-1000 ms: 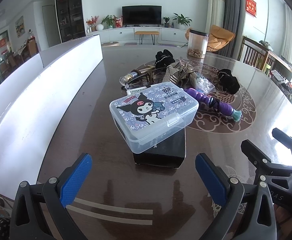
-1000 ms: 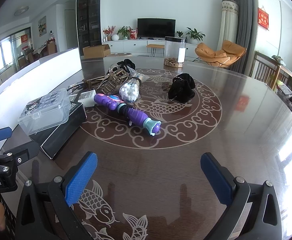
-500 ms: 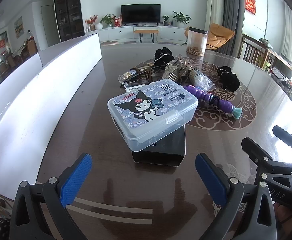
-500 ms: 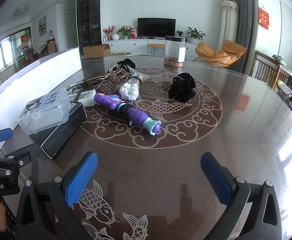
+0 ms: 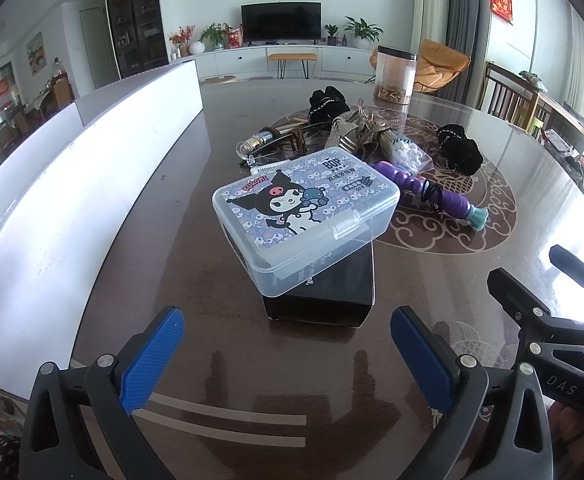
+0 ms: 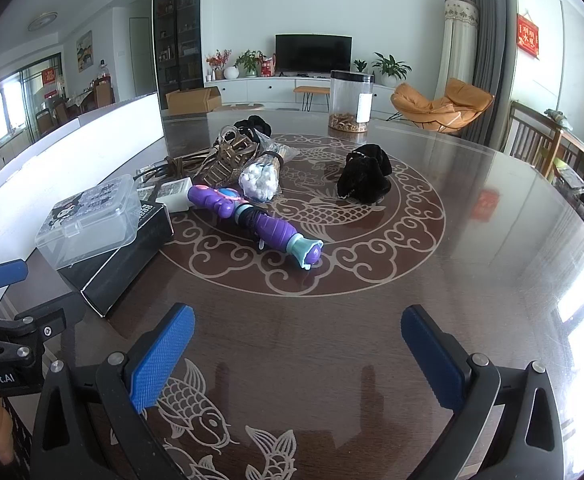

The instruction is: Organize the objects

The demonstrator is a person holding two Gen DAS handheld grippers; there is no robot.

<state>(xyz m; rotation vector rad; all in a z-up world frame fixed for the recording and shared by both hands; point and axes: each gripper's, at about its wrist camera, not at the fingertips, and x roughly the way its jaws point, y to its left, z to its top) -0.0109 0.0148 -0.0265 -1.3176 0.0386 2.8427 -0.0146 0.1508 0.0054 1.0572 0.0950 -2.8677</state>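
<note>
A clear plastic box with a cartoon lid (image 5: 306, 214) (image 6: 89, 218) rests on a black carton (image 5: 328, 288) (image 6: 125, 252) on the dark table. Behind it lie a purple toy wand (image 5: 428, 192) (image 6: 257, 220), a bag of white balls (image 5: 406, 152) (image 6: 261, 178), brown sandals and cords (image 5: 352, 130) (image 6: 227, 158), and two black scrunchies (image 5: 458, 148) (image 6: 366, 178). My left gripper (image 5: 287, 344) is open just short of the carton, nothing between its blue pads. My right gripper (image 6: 298, 344) is open over bare table, right of the carton.
A long white panel (image 5: 71, 184) runs along the table's left edge. A clear jar with a black lid (image 5: 396, 74) (image 6: 350, 100) stands at the far side. The table's right half (image 6: 492, 240) is bare glossy wood with fish inlay.
The left gripper has crept closer to the plastic box and carton, which now sit larger and lower in its view. The right gripper has barely moved.
</note>
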